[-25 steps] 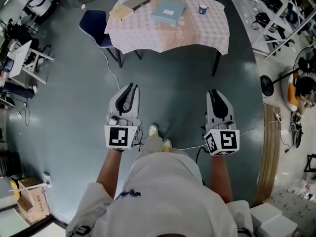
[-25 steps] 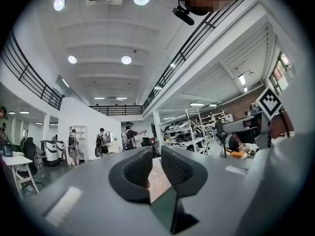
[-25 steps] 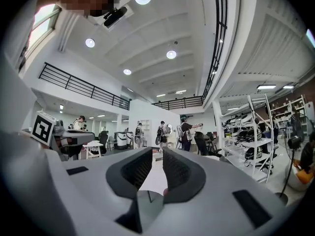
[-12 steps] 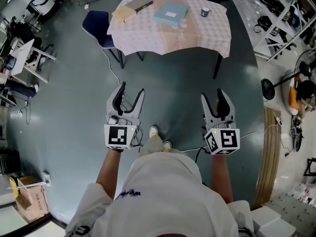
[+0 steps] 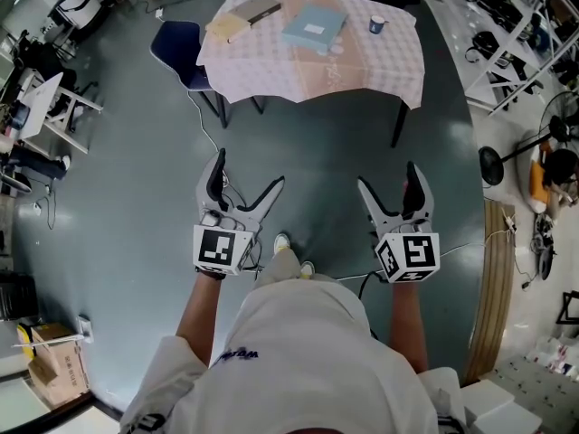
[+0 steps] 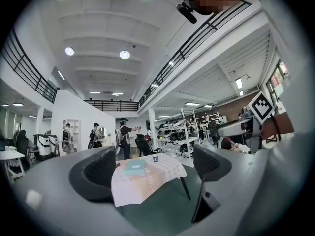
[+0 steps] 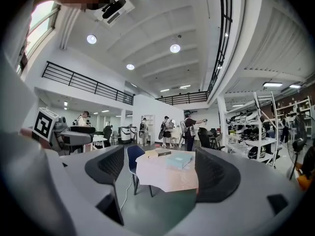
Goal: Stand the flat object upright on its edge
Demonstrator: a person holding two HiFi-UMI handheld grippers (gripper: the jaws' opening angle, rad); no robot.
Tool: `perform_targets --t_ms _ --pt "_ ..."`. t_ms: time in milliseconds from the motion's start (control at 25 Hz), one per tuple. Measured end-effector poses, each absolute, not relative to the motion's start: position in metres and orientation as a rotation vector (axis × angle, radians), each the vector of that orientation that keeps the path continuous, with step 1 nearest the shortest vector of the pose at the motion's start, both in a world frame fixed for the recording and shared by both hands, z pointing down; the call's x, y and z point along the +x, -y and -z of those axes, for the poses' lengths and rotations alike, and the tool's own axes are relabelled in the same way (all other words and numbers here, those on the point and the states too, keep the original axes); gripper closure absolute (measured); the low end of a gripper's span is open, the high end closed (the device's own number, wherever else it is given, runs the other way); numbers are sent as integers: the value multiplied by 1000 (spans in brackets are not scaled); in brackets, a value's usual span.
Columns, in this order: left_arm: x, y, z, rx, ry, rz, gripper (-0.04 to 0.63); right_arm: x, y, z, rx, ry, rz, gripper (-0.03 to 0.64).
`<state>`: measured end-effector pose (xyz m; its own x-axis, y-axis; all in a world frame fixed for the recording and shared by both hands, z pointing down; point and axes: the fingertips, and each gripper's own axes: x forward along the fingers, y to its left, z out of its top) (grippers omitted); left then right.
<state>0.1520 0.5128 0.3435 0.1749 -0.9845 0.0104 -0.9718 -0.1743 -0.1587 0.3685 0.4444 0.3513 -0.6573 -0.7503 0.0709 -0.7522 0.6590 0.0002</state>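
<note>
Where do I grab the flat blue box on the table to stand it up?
Probably by its near edge, coming from the front side of the table. The blue box lies flat and looks thin, so its top and bottom can be pinched there. Then it can be tipped up onto its far edge.

Overhead and low views, common table [image 5: 362,61]

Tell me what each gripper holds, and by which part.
Nothing. The left gripper and right gripper are both opening, empty, well short of the table.
</note>
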Motion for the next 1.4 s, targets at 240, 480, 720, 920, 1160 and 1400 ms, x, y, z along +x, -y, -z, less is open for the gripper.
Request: perform_targets --t_ms 240,480,720,920,1160,1400 --pt "149 -510 -344 -2325 -1929 170 44 373 -430 -354 1273 2761 6 23" --pt "140 -513 -346 -2325 -1926 159 5 369 -425 -357 1280 2762 -9 23" --pt "131 -510 -351 -2312 -1952 193 5 361 -422 -360 1267 2767 -15 23" --pt "116 -502 -354 -2311 -1974 186 5 343 -414 -369 1232 2752 -39 23" --pt "80 -467 -379 -2335 -2011 229 5 322 -383 -383 1237 2701 -55 23" --pt "44 -409 -375 -2363 -1995 180 5 296 -330 -375 1310 2665 -96 25"
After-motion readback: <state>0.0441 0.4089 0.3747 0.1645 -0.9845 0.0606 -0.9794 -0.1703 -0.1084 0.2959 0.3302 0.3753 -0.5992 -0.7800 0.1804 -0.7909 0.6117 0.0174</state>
